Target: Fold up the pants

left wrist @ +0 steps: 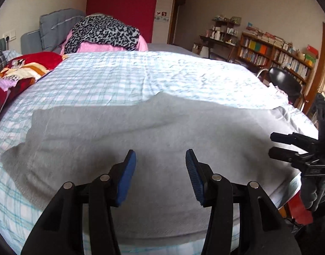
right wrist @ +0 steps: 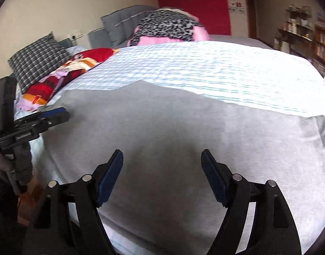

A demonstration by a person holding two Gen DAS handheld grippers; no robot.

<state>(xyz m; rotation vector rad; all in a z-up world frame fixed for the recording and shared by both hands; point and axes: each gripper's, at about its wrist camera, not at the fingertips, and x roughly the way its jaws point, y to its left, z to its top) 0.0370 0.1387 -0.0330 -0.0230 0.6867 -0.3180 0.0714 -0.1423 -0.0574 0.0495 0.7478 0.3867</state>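
Note:
Grey pants lie spread flat across a bed with a pale blue checked sheet. My left gripper hovers just over the near part of the cloth, blue pads apart and nothing between them. To its right, a gloved hand holds my right gripper over the pants' right end. In the right wrist view the pants fill the middle of the frame. There my right gripper stands wide open above them, holding nothing. My left gripper shows at the left edge, near the pants' left end.
A red patterned blanket and a checked pillow lie at the bed's left. A leopard-print cloth on pink fabric sits at the far end. A black chair and bookshelves stand to the right.

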